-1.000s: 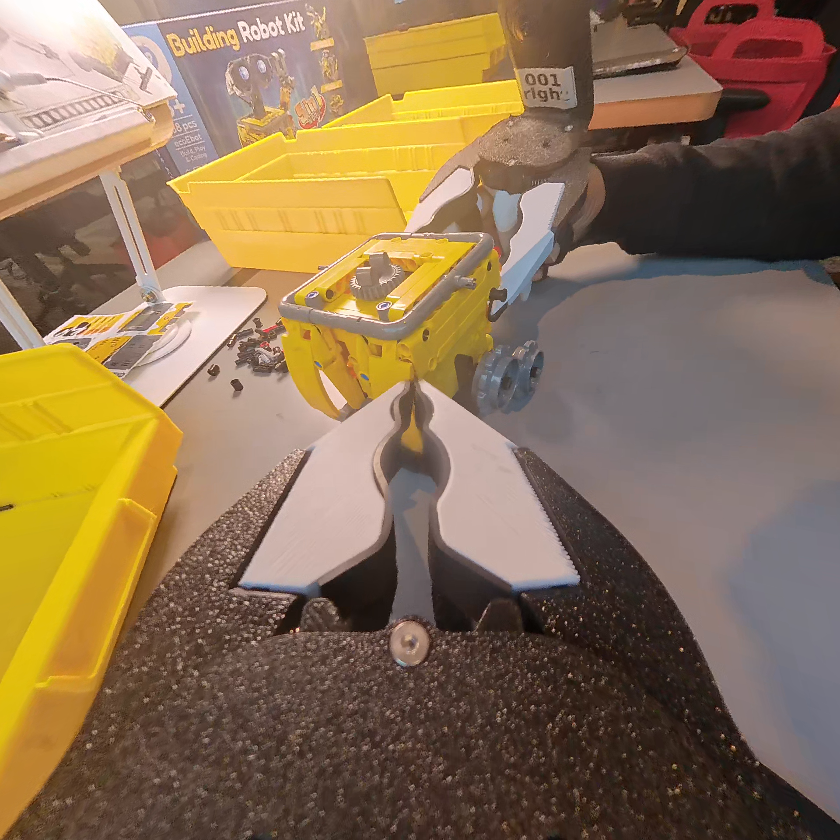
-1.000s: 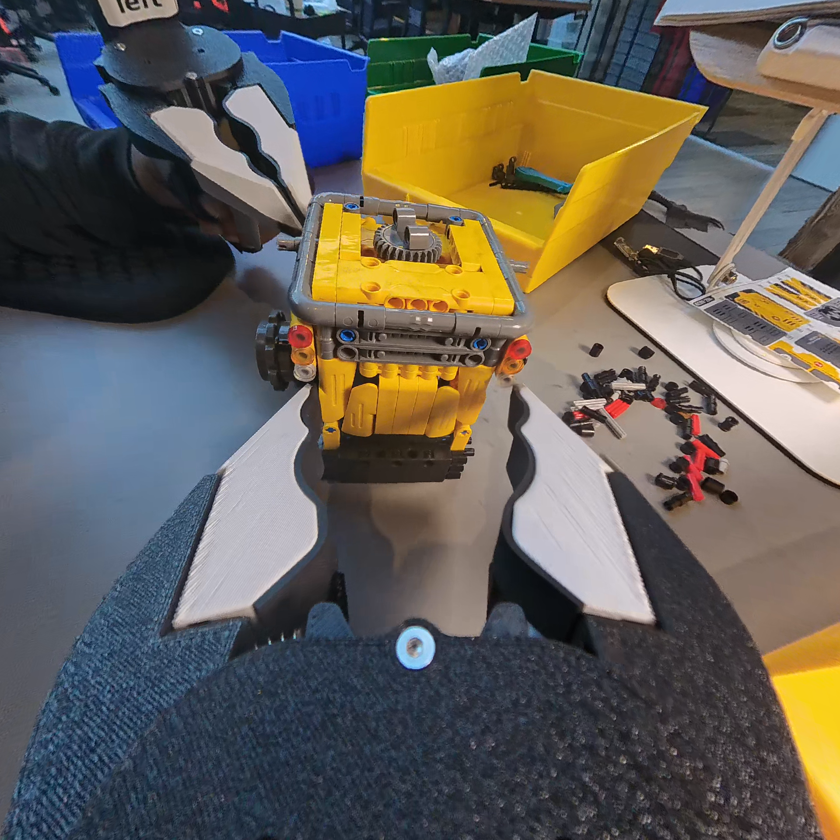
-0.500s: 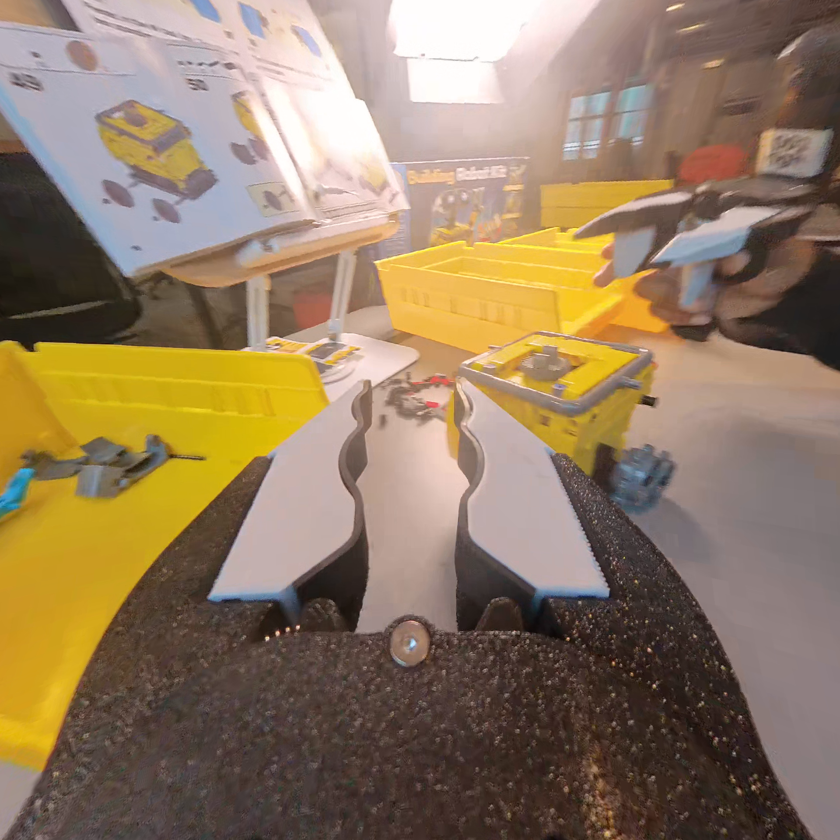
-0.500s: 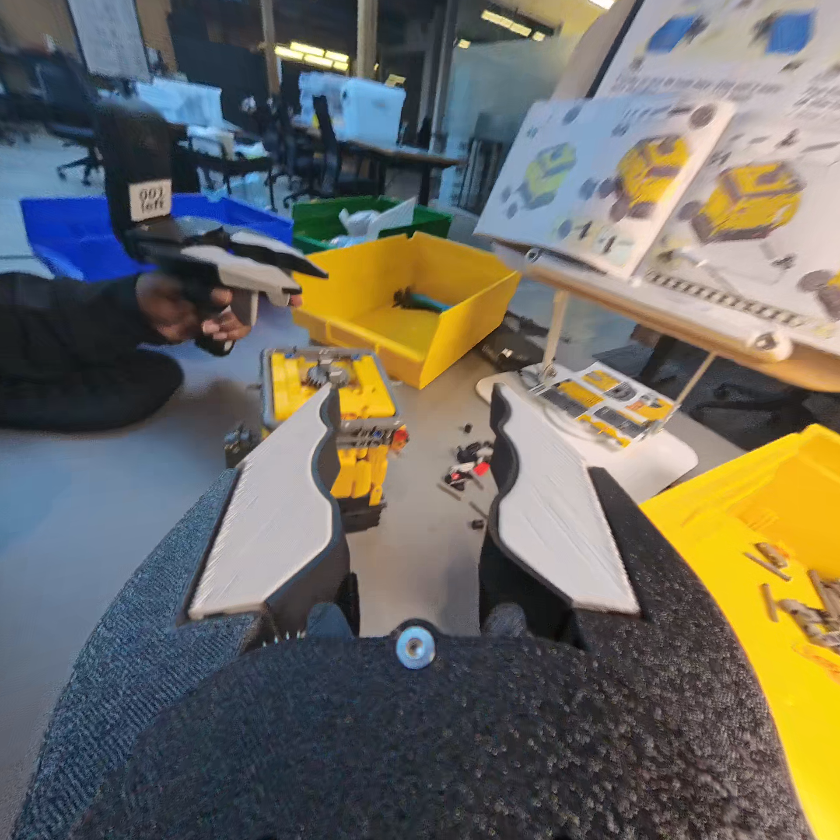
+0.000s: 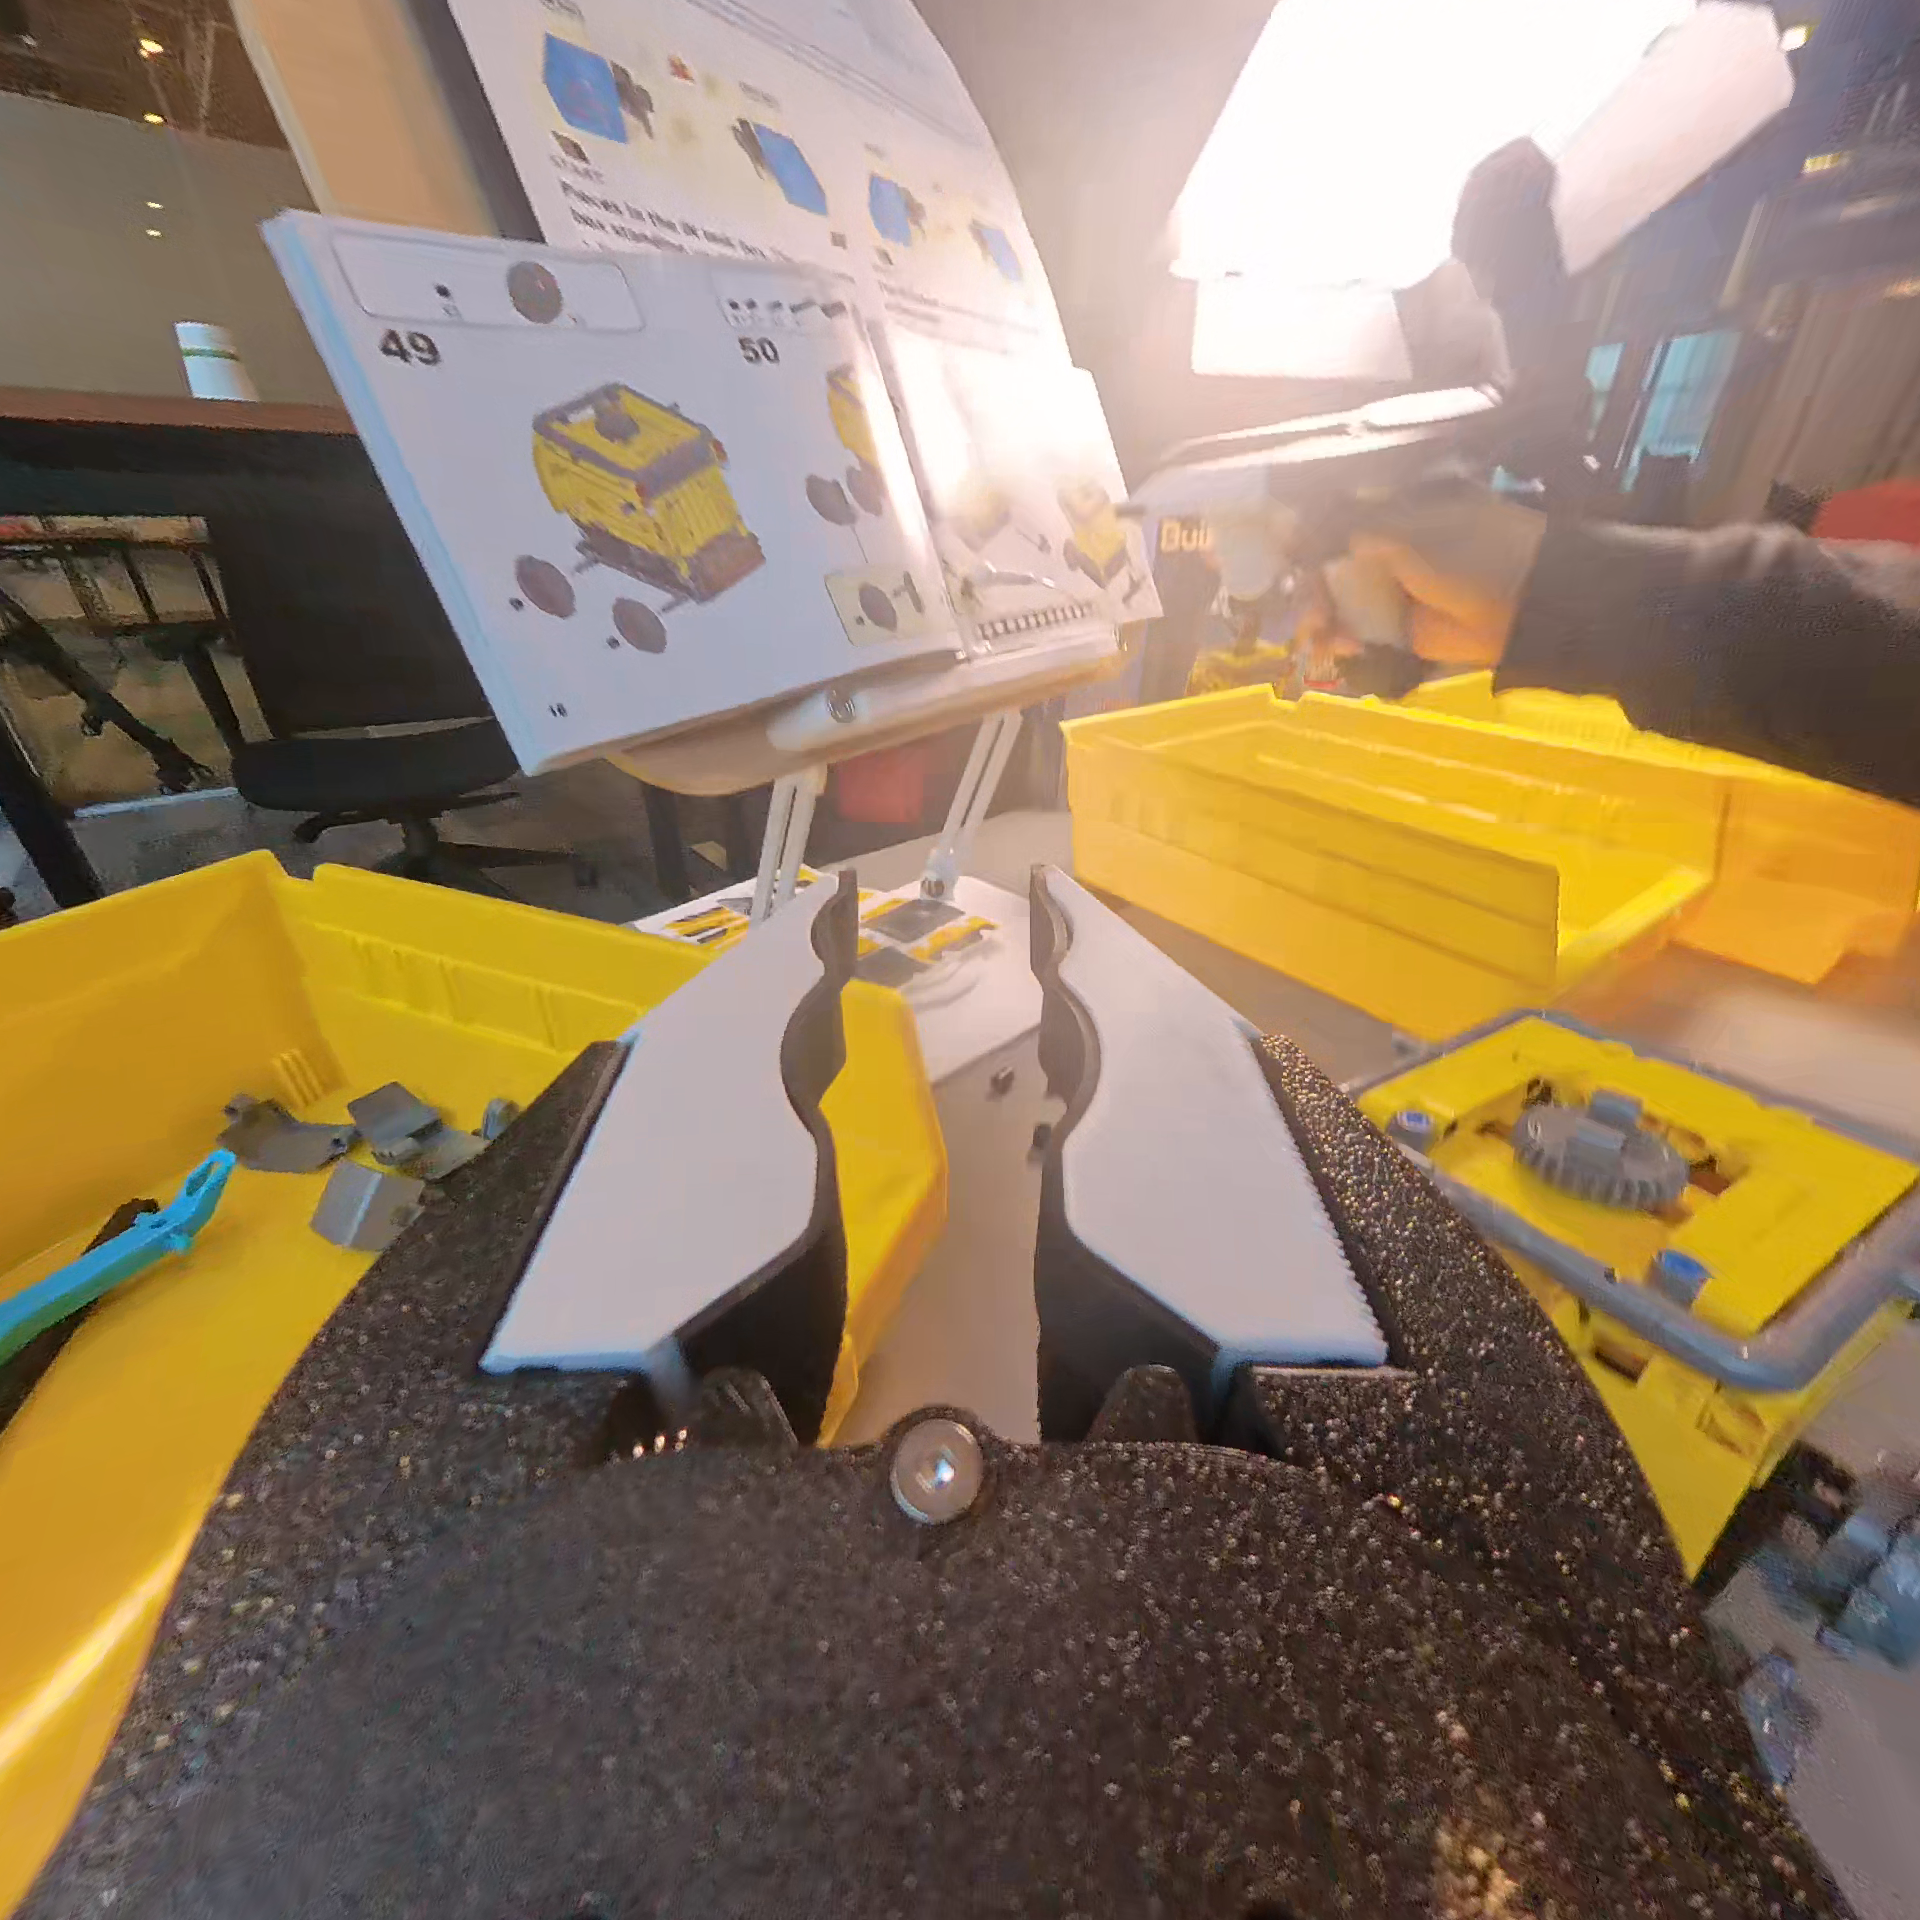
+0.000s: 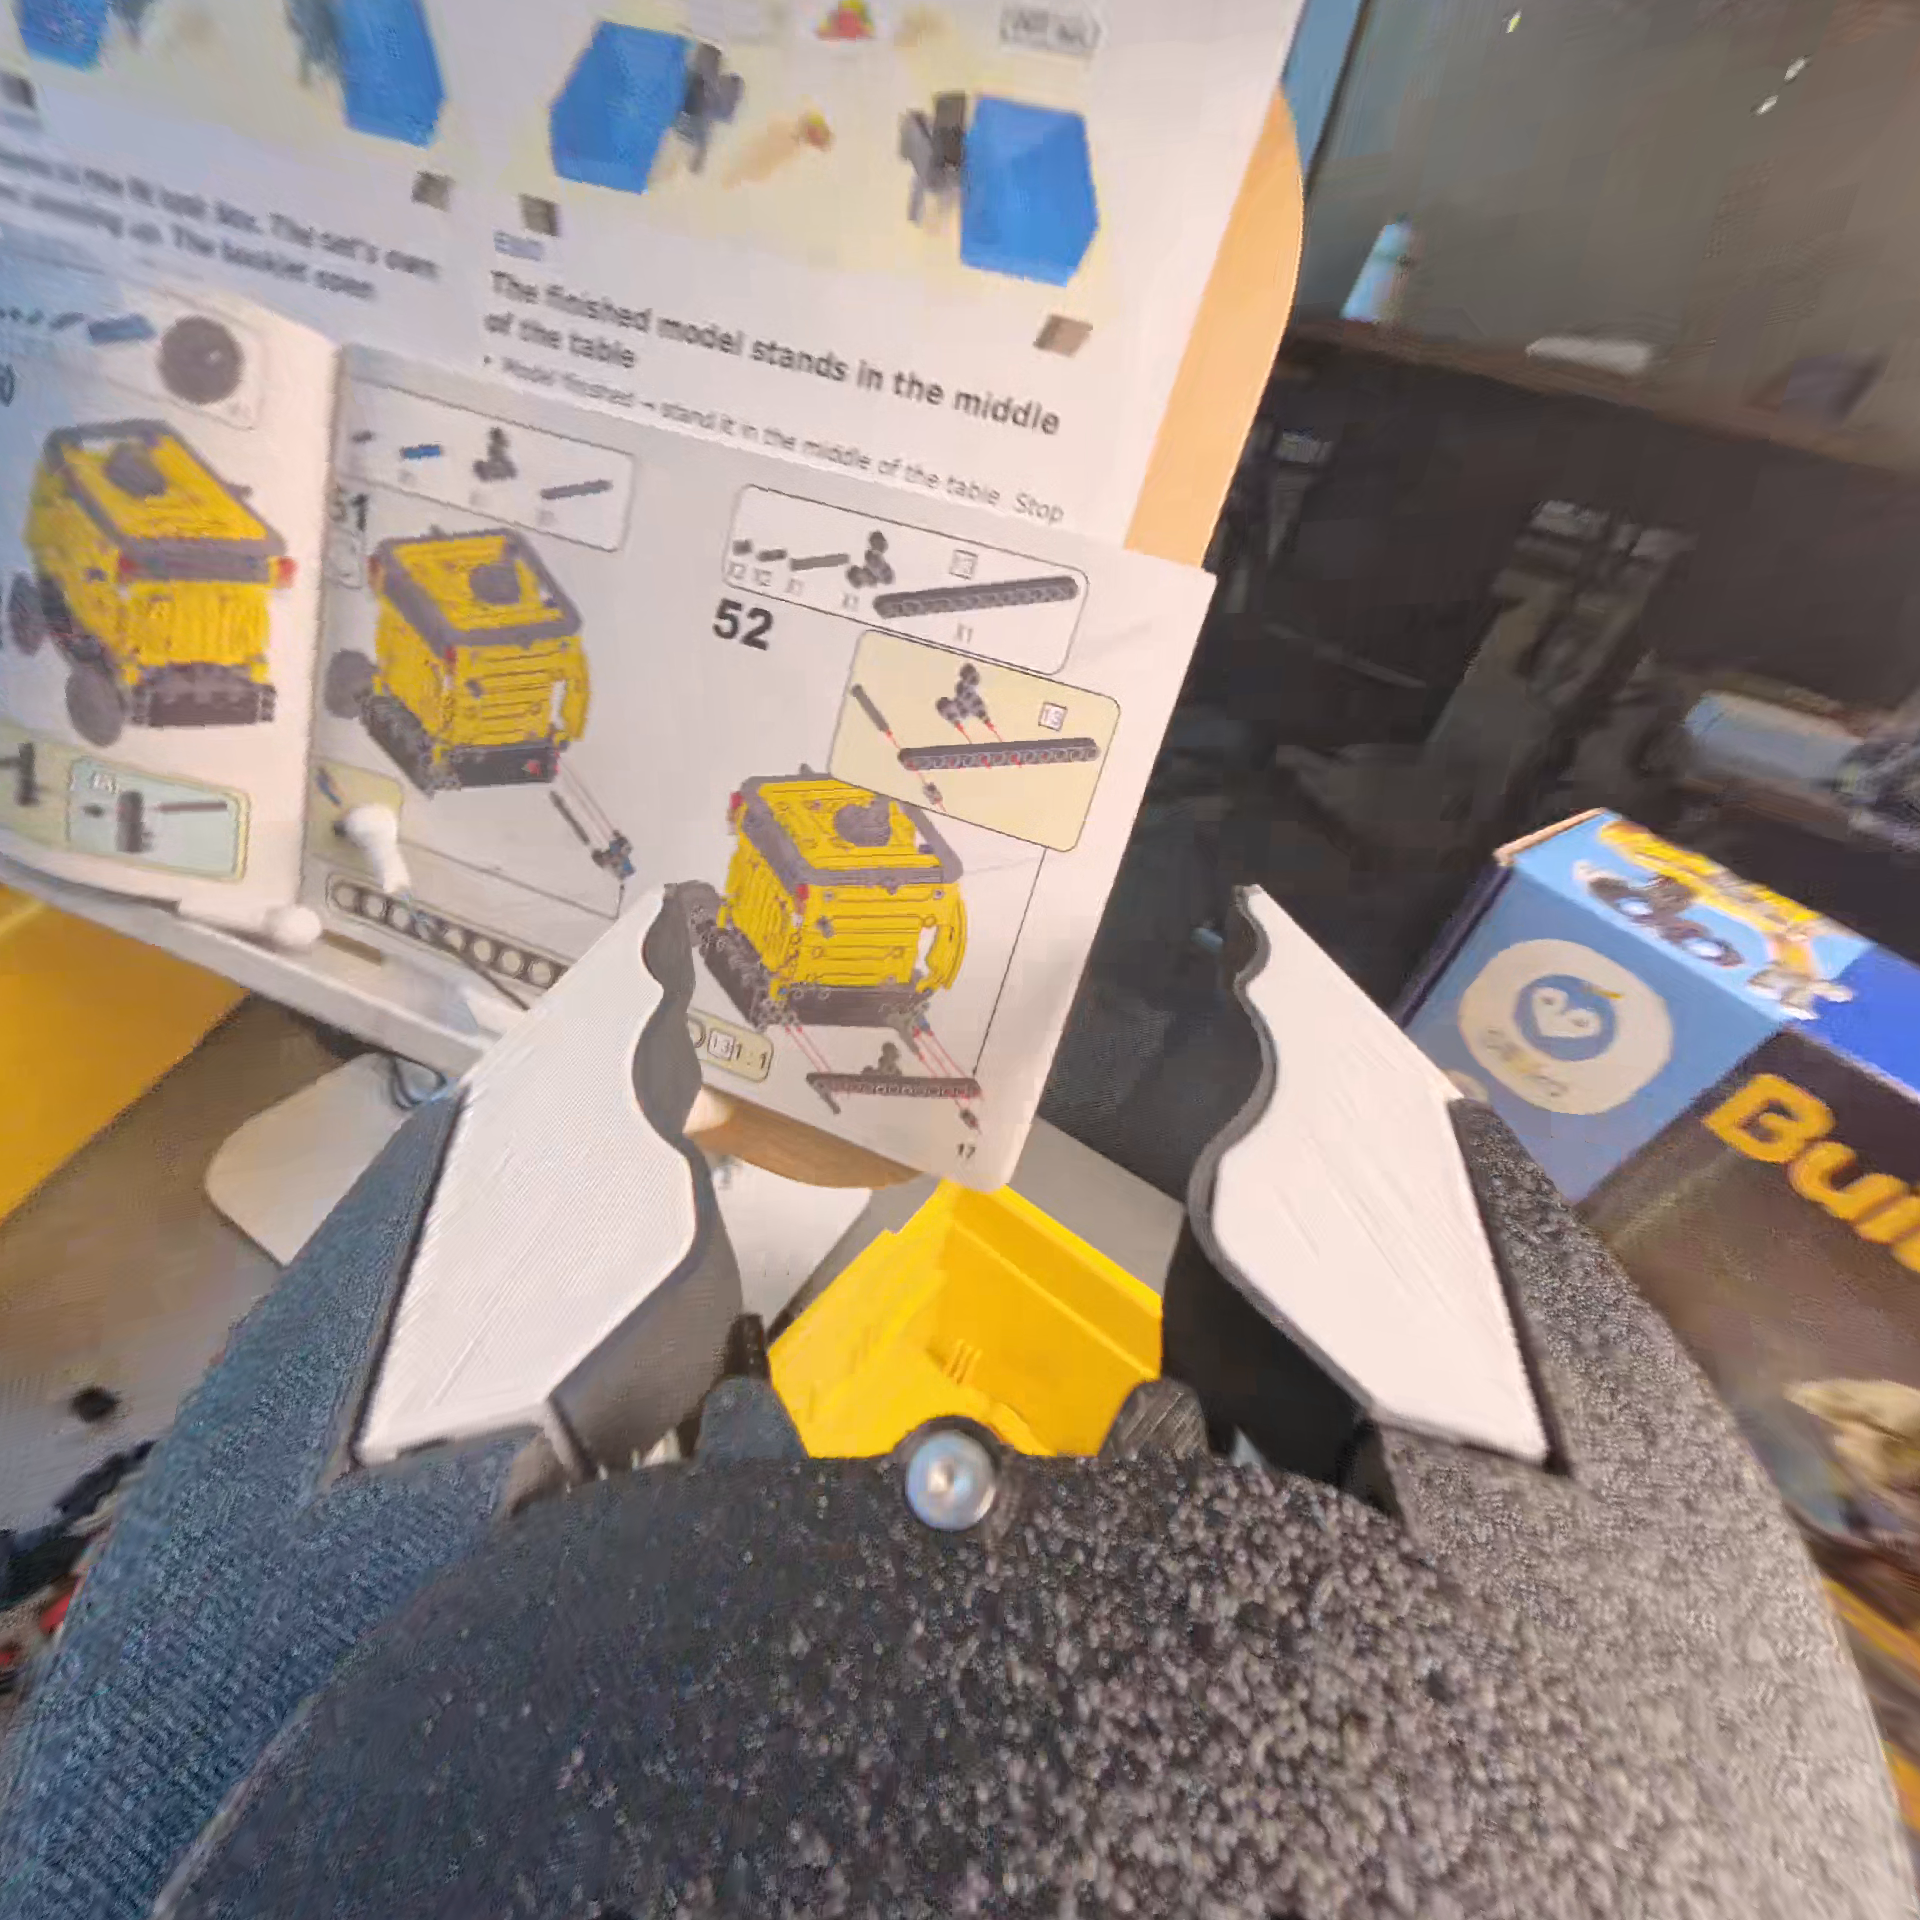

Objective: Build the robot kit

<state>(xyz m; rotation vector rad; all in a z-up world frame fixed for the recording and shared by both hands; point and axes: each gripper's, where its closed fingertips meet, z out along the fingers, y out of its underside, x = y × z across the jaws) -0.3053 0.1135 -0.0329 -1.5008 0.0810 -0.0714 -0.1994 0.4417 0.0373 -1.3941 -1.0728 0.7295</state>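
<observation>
Left wrist view has the left claw (image 5: 940, 914) raised above the bench (image 5: 1766, 1008) with its two grey fingers (image 5: 717, 1122) a narrow gap apart and nothing between them. Just to the left of that claw sits a yellow bin (image 5: 145, 997); one finger overlaps the bin's near wall, and grey parts (image 5: 364, 1153) and a turquoise strip (image 5: 114, 1257) lie on the bin floor. Straight ahead of the fingertips stands a booklet stand (image 5: 977, 769) carrying an open instruction booklet (image 5: 665, 488), its white base plate just beyond the tips. To the right of the claw, close by, is the yellow block model (image 5: 1621, 1174) with a grey frame and a grey gear on top, resting on the bench. Farther ahead and right lie more yellow trays (image 5: 1382, 842), and above them a dark sleeve (image 5: 1714, 644) reaches in, too blurred to tell what the hand holds.

Right wrist view shows the right claw (image 6: 956, 914) spread wide and empty, pointed up at the same booklet (image 6: 644, 675), whose pages fill the space ahead and to the left. Directly below, between the fingers, is the corner of a yellow bin (image 6: 966, 1320). To the right stands a blue and black kit box (image 6: 1683, 1049).
</observation>
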